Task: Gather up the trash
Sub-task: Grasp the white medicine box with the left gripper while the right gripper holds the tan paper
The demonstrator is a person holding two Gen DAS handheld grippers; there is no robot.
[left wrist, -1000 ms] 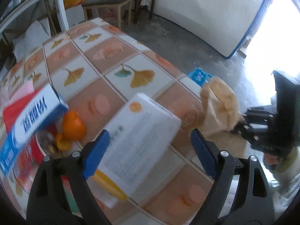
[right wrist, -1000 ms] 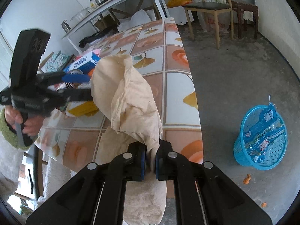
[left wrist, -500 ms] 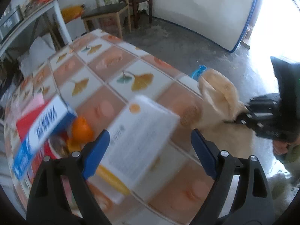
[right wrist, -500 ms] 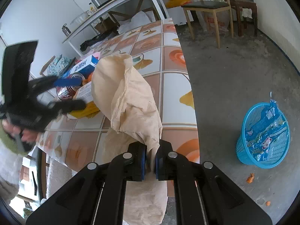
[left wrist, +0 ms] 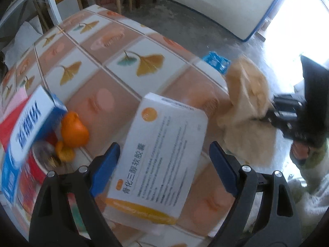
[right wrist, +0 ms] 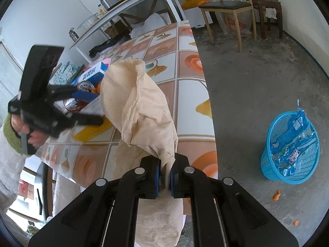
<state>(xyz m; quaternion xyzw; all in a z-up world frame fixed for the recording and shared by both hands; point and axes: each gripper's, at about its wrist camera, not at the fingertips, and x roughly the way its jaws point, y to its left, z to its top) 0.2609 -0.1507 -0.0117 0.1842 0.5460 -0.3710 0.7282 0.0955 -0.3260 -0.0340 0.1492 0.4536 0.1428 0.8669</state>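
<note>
Table with a glossy tile-print cloth, ginkgo leaves and orange blobs, fills both views; trash sits in a cluster at its near end. Only the right wrist view shows the concrete floor with a blue plastic mesh basket holding crinkled blue wrappers, orange scraps beside it, plus a wooden chair and a white shelf with a steel cooker on top. Beige bag, thin crumpled plastic, mouth gaping toward the table, lower part hanging over the table edge. Right gripper is clenched on a fold of the bag's rim, blue pads pinching it, angled down; left wrist view has it at far right, bag bunched at its tip. Left gripper is released, jaws spread wide, pointing steeply down over a white cardboard box: flat, rectangular, printed text, orange dot, yellow band along one side. Box lies between the blue pads, not pinched. Only the left wrist view shows the box face; in the right one it is mostly hidden behind the bag and gripper. Blue-white carton tilted on a red can, can's open top clearer in the right wrist view. Orange peel, curled, between carton and box. Person's hand in a green cuff grips the left handle.
</note>
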